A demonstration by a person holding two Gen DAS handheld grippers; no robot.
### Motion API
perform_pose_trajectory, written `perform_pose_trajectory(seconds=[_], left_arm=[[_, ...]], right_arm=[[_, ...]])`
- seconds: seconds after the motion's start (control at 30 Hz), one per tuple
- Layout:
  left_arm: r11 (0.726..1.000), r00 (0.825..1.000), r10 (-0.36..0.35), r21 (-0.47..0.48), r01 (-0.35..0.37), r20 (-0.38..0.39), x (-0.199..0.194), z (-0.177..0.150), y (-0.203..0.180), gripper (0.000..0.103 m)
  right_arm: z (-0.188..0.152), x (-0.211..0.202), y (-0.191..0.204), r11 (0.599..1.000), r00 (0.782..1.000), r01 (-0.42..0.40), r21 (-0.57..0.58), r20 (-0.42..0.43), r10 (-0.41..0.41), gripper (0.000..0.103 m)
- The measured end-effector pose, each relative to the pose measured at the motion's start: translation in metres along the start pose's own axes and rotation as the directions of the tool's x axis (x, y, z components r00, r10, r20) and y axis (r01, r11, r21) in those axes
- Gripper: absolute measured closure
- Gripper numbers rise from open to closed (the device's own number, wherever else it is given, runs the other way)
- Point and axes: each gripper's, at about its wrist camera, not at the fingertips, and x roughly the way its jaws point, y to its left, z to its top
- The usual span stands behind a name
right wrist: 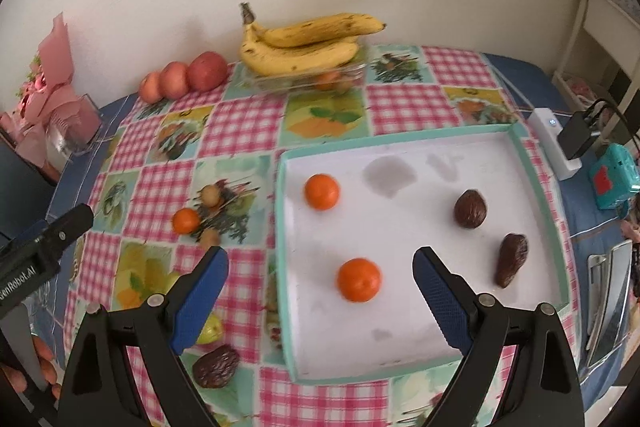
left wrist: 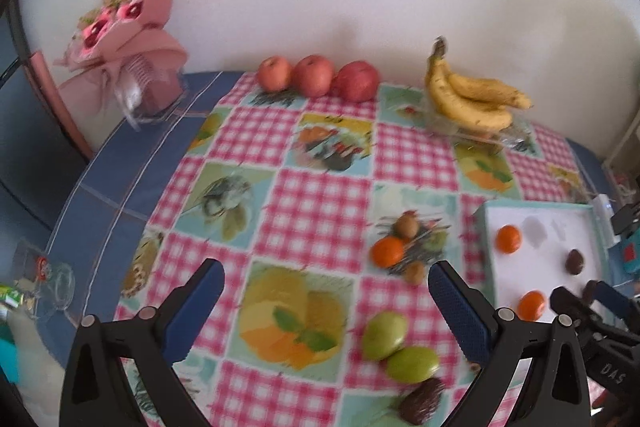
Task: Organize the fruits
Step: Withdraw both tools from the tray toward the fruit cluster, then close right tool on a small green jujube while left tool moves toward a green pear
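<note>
Both tongs stand wide open and hold nothing. The left tongs (left wrist: 326,311) hang over the near part of the counter (left wrist: 312,195), above its checked cloth. Two green fruits (left wrist: 386,335) lie touching each other between the blue pads, nearer the right one, and a dark wrinkled fruit (left wrist: 422,401) lies just beside them toward the near edge. Farther in, ahead of the right pad, a loose orange (left wrist: 387,251) sits between two small brown fruits (left wrist: 407,225), close together.

The right tongs (right wrist: 320,301) hover over the near-left part of the tray (right wrist: 536,195), a shallow white box with a teal rim, at the right side of the counter. One orange (right wrist: 359,279) lies in the tray between the pads, a little ahead of the tips. A second orange (right wrist: 321,191) lies deeper in, near the tray's left wall. Two dark fruits lie by the tray's right wall: a round one (right wrist: 470,209) and a long one (right wrist: 511,259), apart from each other and right of the right pad.

Along the far edge by the wall, three apples (right wrist: 185,77) stand in a row, touching. Right of them bananas (right wrist: 308,45) rest on a clear dish (right wrist: 348,77).
</note>
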Motion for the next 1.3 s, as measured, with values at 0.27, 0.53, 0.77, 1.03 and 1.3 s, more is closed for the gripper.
perform_pose_trajectory(seconds=[0.27,0.53,0.77,1.03,1.3], left_arm=[[0.994,0.994,0.09,-0.061,-0.094,-0.068,0.014,-0.019,0.046,0.0],[0.993,0.991,0.082,-0.077,-0.09,-0.11,0.026,-0.021,0.061,0.0],[0.992,0.98,0.084,-0.077,-0.099,-0.181,0.049,-0.027,0.064,0.0],[0.992,0.977,0.088,-0.076,-0.105,-0.193,0.055,-0.027,0.063,0.0],[0.994,0.979,0.086,-0.052,-0.097,-0.187,0.056,-0.025,0.058,0.0]], right_arm=[[-0.008,0.014,0.034,0.998,0.999,-0.024,-0.064,-0.044,0.021,0.009],[-0.018,0.028,0.068,0.991,0.995,-0.055,-0.122,-0.089,0.044,0.009],[-0.029,0.051,0.085,0.984,0.986,-0.066,-0.166,-0.162,0.039,0.009],[-0.046,0.076,0.1,0.973,0.966,-0.101,-0.205,-0.255,0.046,0.009],[-0.059,0.092,0.111,0.964,0.953,-0.101,-0.247,-0.301,0.023,0.009]])
